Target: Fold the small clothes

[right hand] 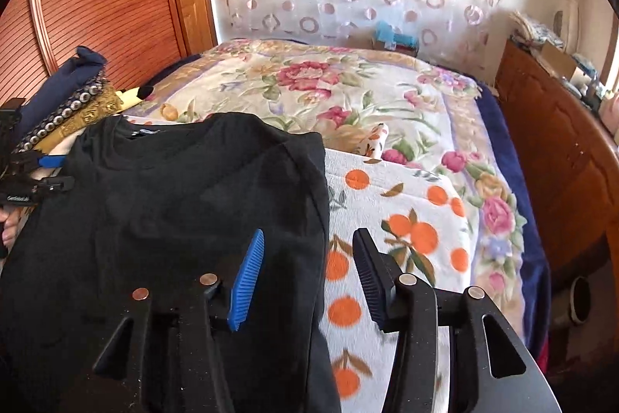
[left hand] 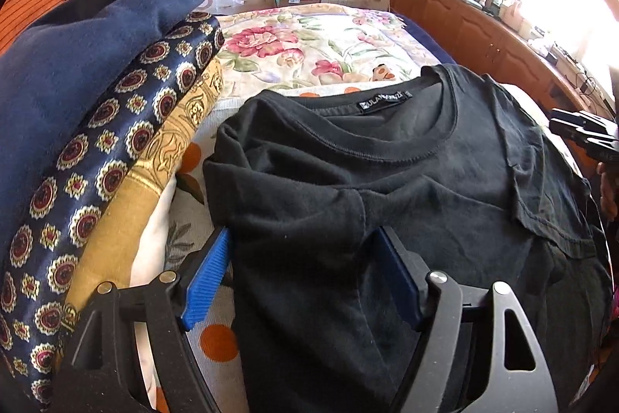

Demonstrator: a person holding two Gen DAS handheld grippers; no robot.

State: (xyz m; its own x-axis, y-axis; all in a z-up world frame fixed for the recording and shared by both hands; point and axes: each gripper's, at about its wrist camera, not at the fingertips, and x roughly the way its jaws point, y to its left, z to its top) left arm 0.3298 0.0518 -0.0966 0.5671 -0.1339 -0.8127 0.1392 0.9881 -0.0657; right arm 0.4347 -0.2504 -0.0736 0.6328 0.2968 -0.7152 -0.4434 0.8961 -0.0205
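Observation:
A black T-shirt (left hand: 387,180) lies face up on the bed, label at the collar, both sleeves folded inward over the body. My left gripper (left hand: 301,277) hovers over the shirt's left side. Its blue pads (left hand: 205,277) stand wide apart with the folded sleeve fabric lying loosely between them, so it is open. In the right wrist view the same T-shirt (right hand: 174,200) fills the left half. My right gripper (right hand: 309,277) is open over the shirt's right edge, one pad above the cloth and the other above the towel. Nothing is pinched.
A stack of folded clothes (left hand: 96,84), navy, patterned and gold, sits just left of the shirt. An orange-print towel (right hand: 406,219) lies under the shirt on a floral blanket (right hand: 329,84). A wooden cabinet (right hand: 561,142) runs along the bed's right side.

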